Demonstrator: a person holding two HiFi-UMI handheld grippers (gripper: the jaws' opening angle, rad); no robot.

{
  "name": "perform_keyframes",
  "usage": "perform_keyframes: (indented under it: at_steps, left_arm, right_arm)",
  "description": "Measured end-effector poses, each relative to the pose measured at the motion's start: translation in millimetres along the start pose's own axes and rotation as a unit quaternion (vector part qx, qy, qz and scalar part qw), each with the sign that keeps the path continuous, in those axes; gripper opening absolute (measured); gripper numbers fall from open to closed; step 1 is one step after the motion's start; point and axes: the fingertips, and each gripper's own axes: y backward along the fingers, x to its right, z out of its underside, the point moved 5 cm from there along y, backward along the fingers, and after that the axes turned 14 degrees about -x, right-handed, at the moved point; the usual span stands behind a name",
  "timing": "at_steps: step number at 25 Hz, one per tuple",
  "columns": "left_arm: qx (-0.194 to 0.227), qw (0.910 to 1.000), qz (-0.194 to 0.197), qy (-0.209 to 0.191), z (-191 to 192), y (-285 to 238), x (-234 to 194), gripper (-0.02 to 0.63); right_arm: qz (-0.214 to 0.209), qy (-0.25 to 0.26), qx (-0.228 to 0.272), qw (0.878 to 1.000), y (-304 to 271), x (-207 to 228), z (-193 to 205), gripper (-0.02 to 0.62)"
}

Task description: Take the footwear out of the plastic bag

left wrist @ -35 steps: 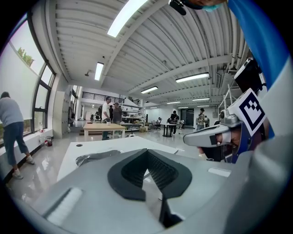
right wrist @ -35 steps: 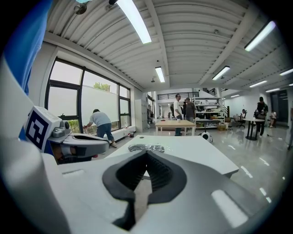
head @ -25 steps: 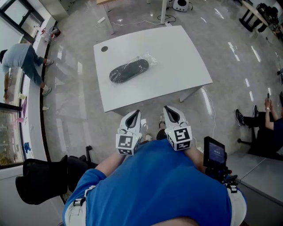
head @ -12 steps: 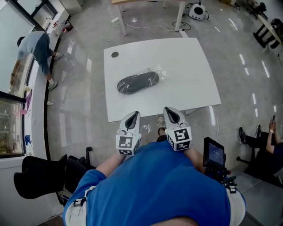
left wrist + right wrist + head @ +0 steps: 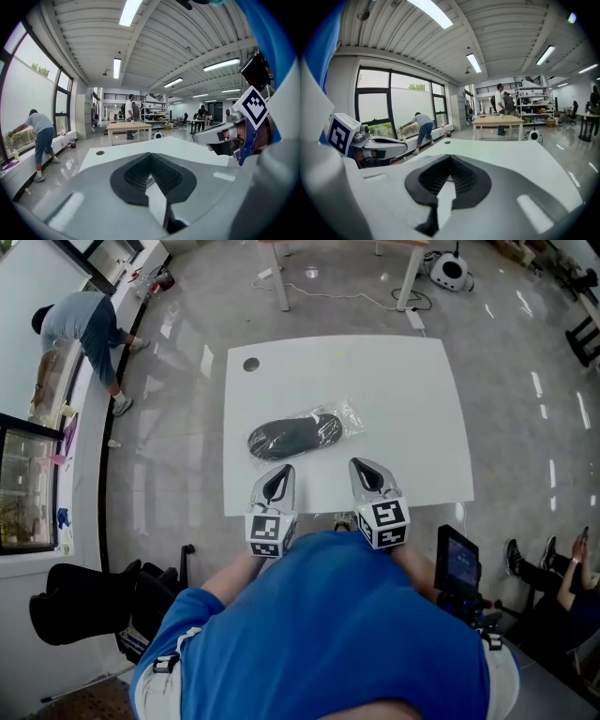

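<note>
Black footwear (image 5: 291, 437) in plastic bag (image 5: 349, 417) only in head view; left tool (image 5: 283, 472), right tool (image 5: 360, 466) closed, empty.

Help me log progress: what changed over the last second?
The person moved up to the table; the left gripper and right gripper now reach over its near edge, closer to the footwear. Nothing was grasped. Both stay shut and empty; the footwear stays in its plastic bag on the table.

The table (image 5: 394, 399) looked smooth, matt white; the plastic bag (image 5: 350, 417) was clear and shiny over dark matt footwear (image 5: 286, 438); the floor (image 5: 173, 456) gleamed, polished
</note>
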Motion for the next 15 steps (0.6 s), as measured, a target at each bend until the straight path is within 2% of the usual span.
perform_keyframes:
  at_steps: [9, 15]
  left_arm:
    - [-0.043, 0.9984, -0.036, -0.006, -3, -54, -10, 0.007]
    - [-0.073, 0.9952, -0.064, -0.005, 4, -63, -29, 0.008]
  right_arm:
    - [-0.055, 0.001, -0.041, 0.998, -47, 49, 2, 0.003]
    - [-0.078, 0.004, -0.066, 0.995, -70, 61, 6, 0.003]
